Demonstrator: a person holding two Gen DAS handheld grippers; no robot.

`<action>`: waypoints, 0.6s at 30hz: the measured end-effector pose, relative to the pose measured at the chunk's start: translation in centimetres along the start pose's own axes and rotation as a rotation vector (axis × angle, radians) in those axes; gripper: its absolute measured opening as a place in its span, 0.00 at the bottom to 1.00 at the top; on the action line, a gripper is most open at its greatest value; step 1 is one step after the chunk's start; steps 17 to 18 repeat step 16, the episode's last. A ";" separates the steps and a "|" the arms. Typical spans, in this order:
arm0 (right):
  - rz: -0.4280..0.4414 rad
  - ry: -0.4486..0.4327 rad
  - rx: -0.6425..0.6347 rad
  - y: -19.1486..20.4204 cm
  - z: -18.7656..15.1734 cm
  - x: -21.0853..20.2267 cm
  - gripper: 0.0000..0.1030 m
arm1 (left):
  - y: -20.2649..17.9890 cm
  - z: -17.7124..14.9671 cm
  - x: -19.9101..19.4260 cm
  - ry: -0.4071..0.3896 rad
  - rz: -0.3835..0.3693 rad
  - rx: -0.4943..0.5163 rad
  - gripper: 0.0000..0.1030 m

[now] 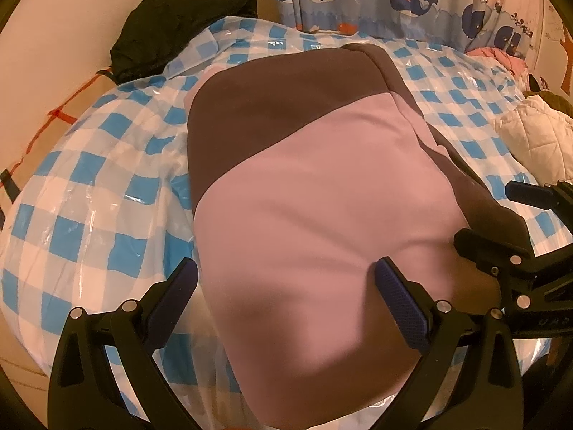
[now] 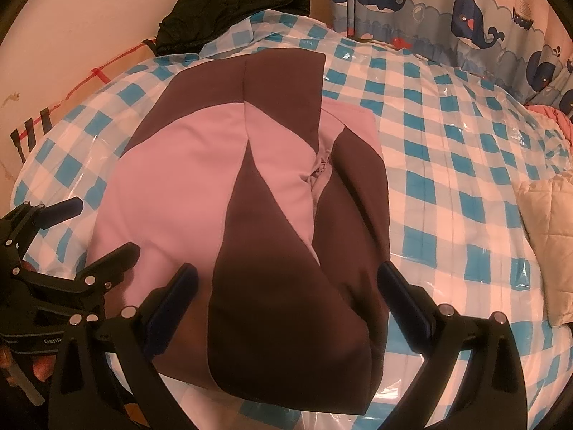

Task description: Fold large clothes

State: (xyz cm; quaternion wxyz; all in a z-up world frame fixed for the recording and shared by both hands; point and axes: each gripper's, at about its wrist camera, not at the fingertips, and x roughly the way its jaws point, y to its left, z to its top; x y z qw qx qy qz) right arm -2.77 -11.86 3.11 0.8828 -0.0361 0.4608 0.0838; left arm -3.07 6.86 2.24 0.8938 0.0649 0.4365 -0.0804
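A pink and dark brown garment (image 1: 315,186) lies partly folded on a bed covered by a blue-and-white checked sheet under clear plastic (image 1: 89,186). My left gripper (image 1: 286,279) is open, its fingers spread over the garment's near left edge. My right gripper (image 2: 286,283) is open over the near brown end of the garment (image 2: 272,236). Each gripper shows in the other's view: the right one at the right edge (image 1: 508,222), the left one at the left edge (image 2: 93,229). Neither holds cloth.
A black garment (image 2: 232,10) is heaped at the bed's far left by the wall. A whale-print curtain (image 2: 447,10) hangs behind. A cream quilted item (image 2: 548,236) and pink cloth (image 2: 548,113) lie at the right edge.
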 end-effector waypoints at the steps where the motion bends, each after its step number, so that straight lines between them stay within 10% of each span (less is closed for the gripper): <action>1: 0.001 0.000 0.001 0.1 0.0 0.0 0.93 | -0.1 -0.1 -0.2 -0.010 0.000 0.004 0.92; 18: 0.006 -0.021 0.004 0.5 0.3 -0.5 0.93 | 0.1 0.0 -0.9 -0.032 -0.011 -0.021 0.92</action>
